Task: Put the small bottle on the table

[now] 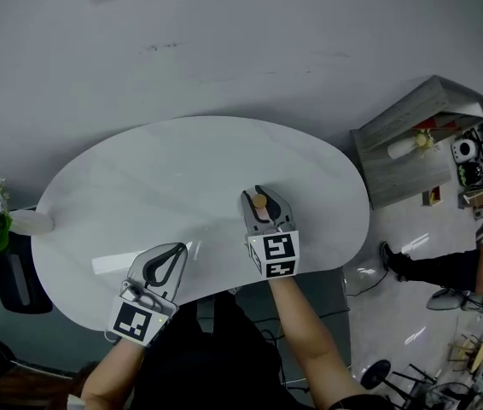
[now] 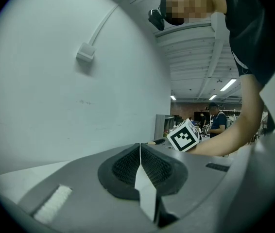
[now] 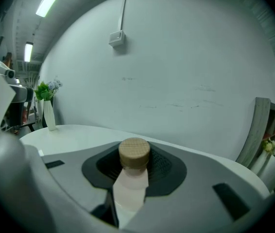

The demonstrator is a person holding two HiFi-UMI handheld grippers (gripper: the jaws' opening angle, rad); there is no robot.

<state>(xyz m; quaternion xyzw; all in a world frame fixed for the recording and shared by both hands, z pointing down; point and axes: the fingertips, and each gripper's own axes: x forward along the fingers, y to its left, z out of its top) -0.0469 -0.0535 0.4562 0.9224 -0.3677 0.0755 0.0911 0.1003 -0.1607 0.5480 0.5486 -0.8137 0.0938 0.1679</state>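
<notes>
R tongs (image 1: 262,198): we've got them pinching the bottle (image 3: 130,188) just below its tan cap (image 3: 134,152), upright.
Bottle: in R tongs, over the tabletop (image 1: 165,165), near-right part; we can't tell if its base touches.
L tongs (image 2: 140,149): pressed together, nothing btwn, at near-left tabletop edge.

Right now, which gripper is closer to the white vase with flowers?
Left. The left gripper is over the table, on the side of the white vase. The right gripper, holding the small bottle, is farther off, near the middle.
</notes>
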